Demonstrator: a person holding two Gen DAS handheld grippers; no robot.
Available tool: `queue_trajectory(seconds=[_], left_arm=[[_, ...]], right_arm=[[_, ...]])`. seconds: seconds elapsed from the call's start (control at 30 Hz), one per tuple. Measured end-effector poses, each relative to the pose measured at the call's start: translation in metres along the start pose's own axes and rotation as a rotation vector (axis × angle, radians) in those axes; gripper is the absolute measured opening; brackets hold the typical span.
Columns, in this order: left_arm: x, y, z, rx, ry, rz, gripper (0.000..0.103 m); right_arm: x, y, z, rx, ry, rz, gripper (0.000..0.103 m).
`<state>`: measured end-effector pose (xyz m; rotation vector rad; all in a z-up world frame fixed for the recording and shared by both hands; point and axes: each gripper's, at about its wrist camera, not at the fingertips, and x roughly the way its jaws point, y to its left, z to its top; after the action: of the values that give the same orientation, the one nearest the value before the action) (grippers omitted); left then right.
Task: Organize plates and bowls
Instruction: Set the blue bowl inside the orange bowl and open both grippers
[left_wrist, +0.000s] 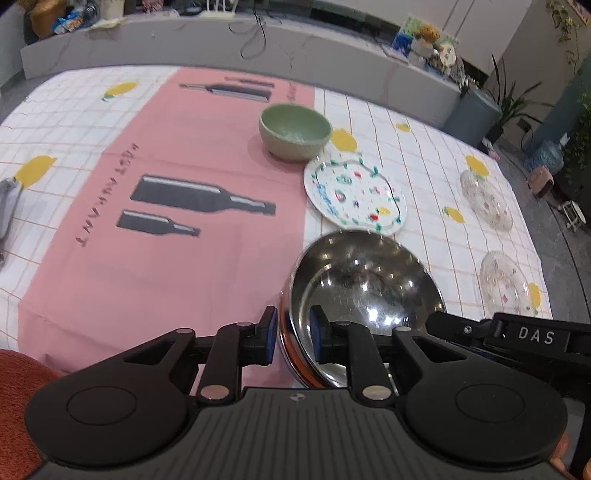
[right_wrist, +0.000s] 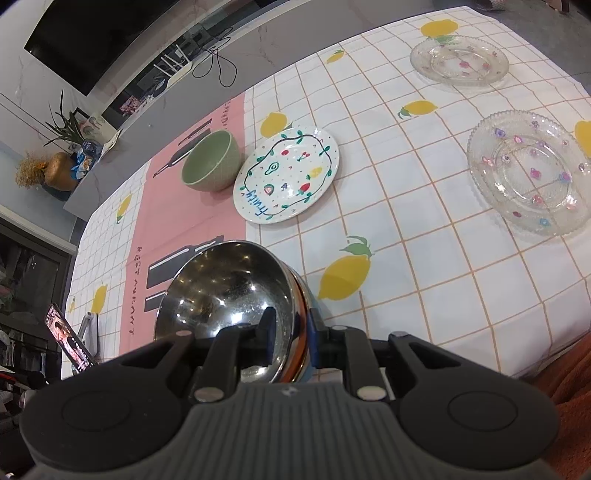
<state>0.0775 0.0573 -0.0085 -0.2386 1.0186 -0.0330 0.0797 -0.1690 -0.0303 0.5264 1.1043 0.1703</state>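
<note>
My left gripper and right gripper each straddle the shiny round steel bowl's rim, jaws narrow; actual clamping I cannot tell.

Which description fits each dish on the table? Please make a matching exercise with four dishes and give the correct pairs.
Dishes:
1. steel bowl
2. green bowl
3. painted plate
4. clear glass plates

Descriptions:
A. on the white checked cloth, far from both bowls
B. white, with fruit drawings and a blue word
C. rim between the pads of both grippers
D. on the pink cloth, beside the painted plate

Pairs: 1-C, 2-D, 3-B, 4-A
</note>
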Motion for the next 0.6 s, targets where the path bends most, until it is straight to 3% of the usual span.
queue_trajectory(seconds=[0.13, 0.3, 0.57, 0.6], left_arm=[[-0.0079, 0.0013, 0.0016, 0.005, -0.043, 0.01, 0.021], [-0.0009, 0.0046, 0.0006, -0.007, -0.018, -0.016, 0.01], [0.0012, 0.0053, -0.0007, -0.011, -0.009, -0.027, 0.009], [0.0001, 0.0053, -0.0007, -0.01, -0.013, -0.03, 0.009]], right_arm=[[-0.0058, -0.0011, 0.0017, 0.004, -0.025, 0.011, 0.012], [-0.0044, -0.0023, 0.0011, 0.01, -0.028, 0.002, 0.003], [-0.0049, -0.0028, 0.0004, 0.005, -0.03, -0.005, 0.003], [-0.0056, -0.0021, 0.0002, 0.002, -0.032, -0.007, 0.007]])
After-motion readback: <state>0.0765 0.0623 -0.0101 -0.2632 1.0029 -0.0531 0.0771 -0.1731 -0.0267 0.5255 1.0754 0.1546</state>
